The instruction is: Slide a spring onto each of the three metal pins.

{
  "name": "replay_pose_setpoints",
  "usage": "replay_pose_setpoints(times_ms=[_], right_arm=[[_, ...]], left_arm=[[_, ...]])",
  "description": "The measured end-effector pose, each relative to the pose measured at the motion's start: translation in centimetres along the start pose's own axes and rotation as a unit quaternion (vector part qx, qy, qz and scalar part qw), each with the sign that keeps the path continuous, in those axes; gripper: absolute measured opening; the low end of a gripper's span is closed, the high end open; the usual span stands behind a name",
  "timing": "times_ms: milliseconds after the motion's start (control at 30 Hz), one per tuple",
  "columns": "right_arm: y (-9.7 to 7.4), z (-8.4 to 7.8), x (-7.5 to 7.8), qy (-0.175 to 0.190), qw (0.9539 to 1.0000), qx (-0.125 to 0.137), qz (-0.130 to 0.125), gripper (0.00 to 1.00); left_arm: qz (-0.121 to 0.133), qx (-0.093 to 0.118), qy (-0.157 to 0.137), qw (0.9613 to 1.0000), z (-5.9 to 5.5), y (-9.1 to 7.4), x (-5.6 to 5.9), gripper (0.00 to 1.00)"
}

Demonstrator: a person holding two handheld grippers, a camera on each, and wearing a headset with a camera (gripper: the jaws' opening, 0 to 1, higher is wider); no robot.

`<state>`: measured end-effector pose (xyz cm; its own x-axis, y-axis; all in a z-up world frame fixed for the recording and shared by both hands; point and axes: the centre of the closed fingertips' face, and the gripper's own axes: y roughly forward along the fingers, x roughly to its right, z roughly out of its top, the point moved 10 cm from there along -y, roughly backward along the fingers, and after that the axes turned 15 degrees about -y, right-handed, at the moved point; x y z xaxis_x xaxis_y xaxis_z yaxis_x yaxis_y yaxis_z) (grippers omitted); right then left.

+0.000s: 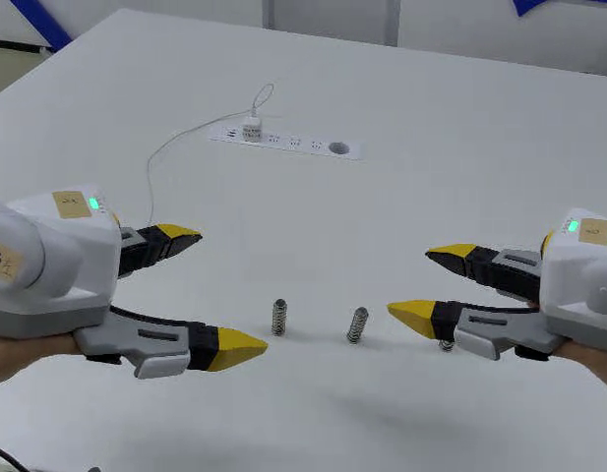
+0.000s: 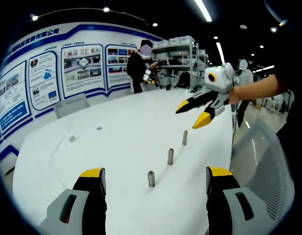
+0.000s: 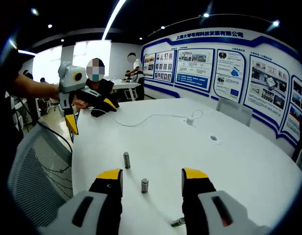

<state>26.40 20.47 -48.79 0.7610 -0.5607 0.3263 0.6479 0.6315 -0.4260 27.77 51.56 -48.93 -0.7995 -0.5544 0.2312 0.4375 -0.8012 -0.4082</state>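
Head view has the left claw [image 1: 210,290] at 8 o'clock and the right claw [image 1: 421,283] at 4 o'clock. Both are spread wide and hold nothing, with their yellow tips turned inward over the white tabletop [image 1: 401,98]. Between them, toward 6 o'clock, stand two small coils. The left spring [image 1: 279,317] is upright and the middle spring [image 1: 357,324] leans a little. A third piece [image 1: 447,344] peeks out from under the right claw, mostly hidden. In the right gripper view it sits at 5 o'clock and seems to lie on its side. Whether a metal pin already runs inside any coil cannot be told.

These springs look light, thin-wired and ready to roll. Squeezed hard, one would likely squash or flick away. A gentle pinch across the coil near mid-length seems best, leaving the lower end free to meet a pin.

A tan sticker [image 1: 72,204] on the left claw's housing and a yellowish label [image 1: 595,232] on the right one carry marks too small to read. The wall banner [image 3: 209,35] in the right gripper view bears Chinese characters, not legible here. At 12 o'clock lies a power strip [image 1: 283,141] with a white cable [image 1: 170,147].
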Motion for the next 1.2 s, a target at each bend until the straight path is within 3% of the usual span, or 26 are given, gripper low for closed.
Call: replay_pose_setpoints(times_ms=[200,333,567,833,967,1200], right_arm=[[-2.6,-1.3,0.2,0.015,0.9998,-0.006,-0.008,0.55],[-4.4,-2.3,0.4,0.054,0.9984,0.007,-0.012,0.61],[-6.6,-3.3,0.5,0.064,0.9978,-0.005,-0.018,0.66],[-7.2,-3.5,0.5,0.059,0.9982,-0.007,-0.007,0.71],[-7.3,-3.3,0.6,0.052,0.9986,-0.001,-0.004,0.74],[-7.5,-3.2,0.5,0.045,0.999,0.001,0.0,0.77]], left_arm=[[-0.001,0.007,-0.003,1.0,0.4,-0.1,0.6,0.86],[0.004,0.008,-0.005,0.9999,0.4,-0.2,0.8,0.87],[0.015,0.005,-0.009,0.9998,0.3,-0.7,0.6,0.87],[0.028,0.008,-0.011,0.9995,0.2,-1.5,0.3,0.87],[0.03,-0.002,-0.003,0.9995,0.2,-1.6,0.3,0.88],[0.032,0.007,-0.007,0.9994,0.5,-1.5,0.6,0.88]])
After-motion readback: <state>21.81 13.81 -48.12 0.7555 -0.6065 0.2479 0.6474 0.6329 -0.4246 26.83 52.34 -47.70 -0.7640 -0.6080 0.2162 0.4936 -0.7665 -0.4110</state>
